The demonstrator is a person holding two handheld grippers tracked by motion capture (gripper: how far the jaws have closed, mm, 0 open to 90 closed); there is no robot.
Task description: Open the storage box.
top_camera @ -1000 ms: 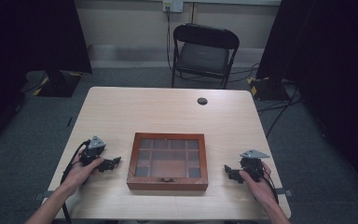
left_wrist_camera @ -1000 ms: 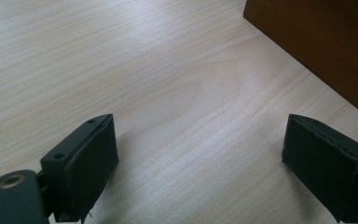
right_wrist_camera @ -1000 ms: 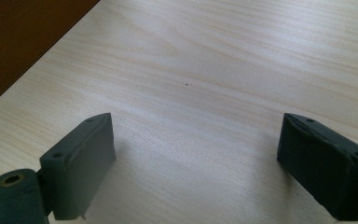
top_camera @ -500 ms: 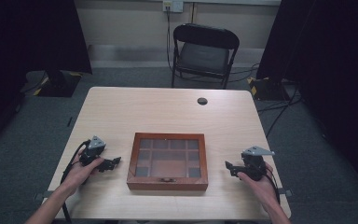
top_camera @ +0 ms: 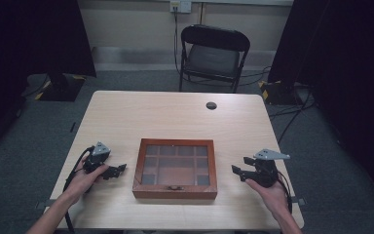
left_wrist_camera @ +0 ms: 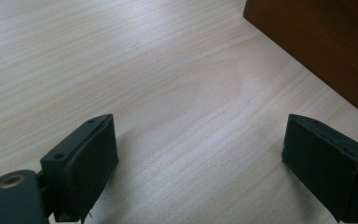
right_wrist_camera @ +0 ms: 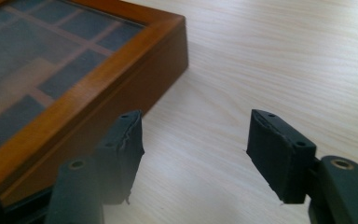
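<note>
Here, a closed wooden box (top_camera: pixel 175 168) with a glass lid sits at the table's (top_camera: pixel 175 117) near centre. Your left gripper (top_camera: pixel 116 171) rests just left of it, jaws wide apart. Your right gripper (top_camera: pixel 238 166) sits near its right side, jaws also apart, both holding nothing.

In the high view both forearms (top_camera: pixel 53 214) run off the near edge, and the small clasp (top_camera: pixel 174 187) on the wooden box (top_camera: pixel 175 168) is too small to make out. Its compartments are dim behind the glass lid. In the left gripper view the box (left_wrist_camera: pixel 326 42) is cut off by the edge. In the right gripper view its near left part blurs
</note>
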